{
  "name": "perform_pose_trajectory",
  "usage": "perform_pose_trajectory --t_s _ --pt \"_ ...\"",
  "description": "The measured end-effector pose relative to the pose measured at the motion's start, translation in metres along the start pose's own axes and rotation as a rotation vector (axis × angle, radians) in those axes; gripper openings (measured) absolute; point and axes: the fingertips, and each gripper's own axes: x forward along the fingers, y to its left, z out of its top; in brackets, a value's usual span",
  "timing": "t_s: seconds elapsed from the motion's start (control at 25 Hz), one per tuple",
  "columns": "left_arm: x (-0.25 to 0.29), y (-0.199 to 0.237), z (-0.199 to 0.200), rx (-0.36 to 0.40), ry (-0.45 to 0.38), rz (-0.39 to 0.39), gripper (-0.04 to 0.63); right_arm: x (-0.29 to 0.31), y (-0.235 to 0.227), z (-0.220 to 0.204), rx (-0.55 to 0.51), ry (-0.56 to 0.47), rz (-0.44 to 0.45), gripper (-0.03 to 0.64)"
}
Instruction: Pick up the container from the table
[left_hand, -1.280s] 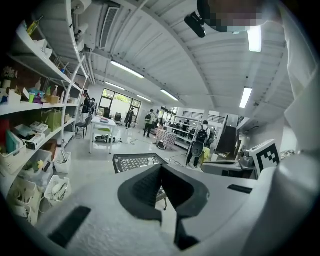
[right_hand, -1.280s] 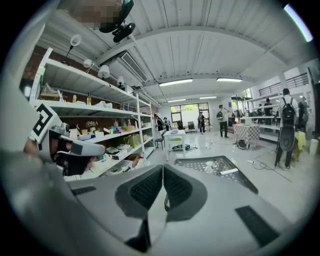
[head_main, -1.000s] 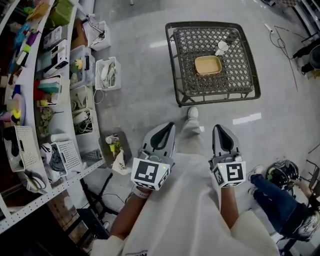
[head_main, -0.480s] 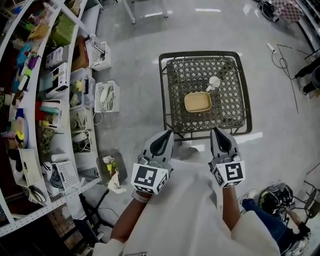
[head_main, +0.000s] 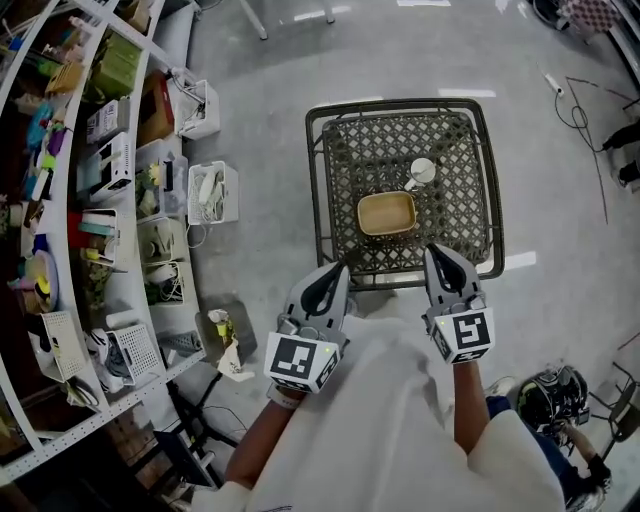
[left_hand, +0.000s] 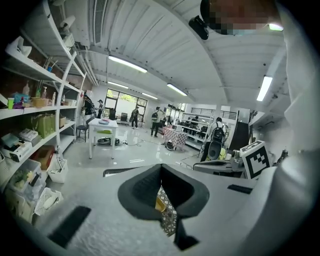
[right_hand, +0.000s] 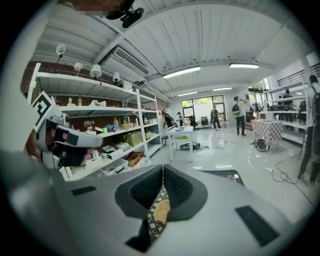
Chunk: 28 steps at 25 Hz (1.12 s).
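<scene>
A shallow tan container (head_main: 387, 213) lies near the middle of a dark lattice-topped table (head_main: 315, 190). A small white round object (head_main: 421, 172) stands just behind it. My left gripper (head_main: 338, 268) hovers at the table's near edge, left of the container, and is shut with nothing in it. My right gripper (head_main: 436, 250) is over the near edge to the container's right, also shut and empty. The left gripper view shows the left gripper (left_hand: 161, 170) with its tips touching, and the container (left_hand: 159, 204) shows through the gap below. In the right gripper view the right gripper (right_hand: 163, 170) frames the container (right_hand: 161, 212) the same way.
Crowded shelves (head_main: 70, 200) run down the left, with white bins (head_main: 212, 192) on the floor beside them. A helmet (head_main: 548, 398) and a person's blue-clad leg sit at lower right. Cables (head_main: 580, 110) trail on the floor right of the table. People stand far off.
The person has walked up to the table, so it now lies right in front of both grippers. Both grippers stayed shut.
</scene>
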Motion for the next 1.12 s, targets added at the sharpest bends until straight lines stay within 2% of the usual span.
perform_pose_trajectory --t_s 0.24,0.72,0.96,1.12 --pt "0.014 0.0 -0.003 -0.001 0.027 -0.011 0.023 0.013 -0.008 -0.017 0.039 0.042 -0.008 0.021" --pt "0.037 0.001 -0.013 0.016 0.074 -0.032 0.023 0.045 -0.014 -0.04 0.035 0.097 0.022 0.021" --pt "0.044 0.003 -0.026 -0.04 0.106 -0.019 0.023 0.062 -0.027 -0.068 0.089 0.164 -0.006 0.021" --pt "0.049 0.01 -0.049 -0.028 0.151 -0.01 0.023 0.077 -0.034 -0.091 0.142 0.198 0.002 0.026"
